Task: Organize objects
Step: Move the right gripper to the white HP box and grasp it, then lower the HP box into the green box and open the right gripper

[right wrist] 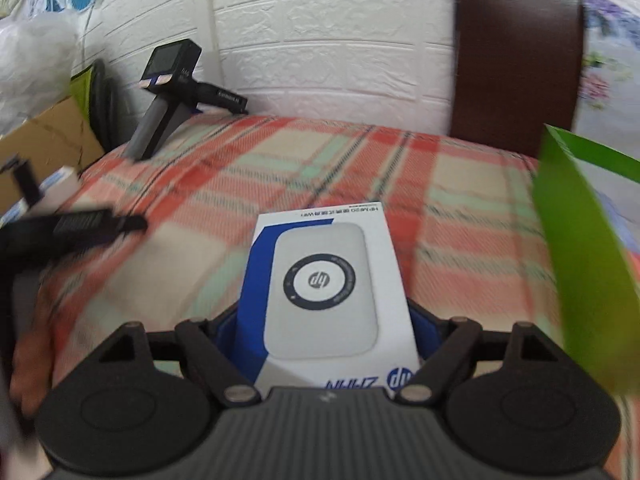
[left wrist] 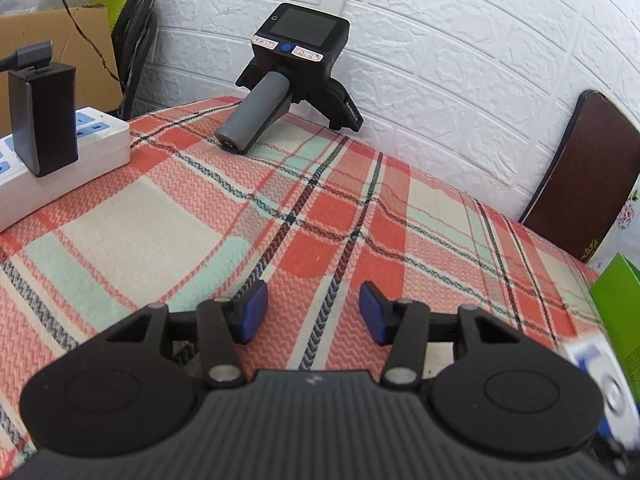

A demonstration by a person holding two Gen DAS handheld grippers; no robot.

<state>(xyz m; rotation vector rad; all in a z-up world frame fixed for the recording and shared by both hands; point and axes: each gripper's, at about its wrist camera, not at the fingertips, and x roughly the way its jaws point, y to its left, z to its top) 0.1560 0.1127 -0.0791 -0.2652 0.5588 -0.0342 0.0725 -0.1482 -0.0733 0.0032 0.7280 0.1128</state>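
One white box (right wrist: 320, 292) sits squeezed in my right gripper (right wrist: 326, 320), above the surface (right wrist: 360, 168). It looks light, stiff and smooth; I hold its long sides. My left gripper (left wrist: 313, 312) is open and empty.

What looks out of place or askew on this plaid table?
The handheld device with a screen sits tipped against the white wall, propped on its grey handle. The green box leans tilted at the right edge. Nothing looks spilled or broken.
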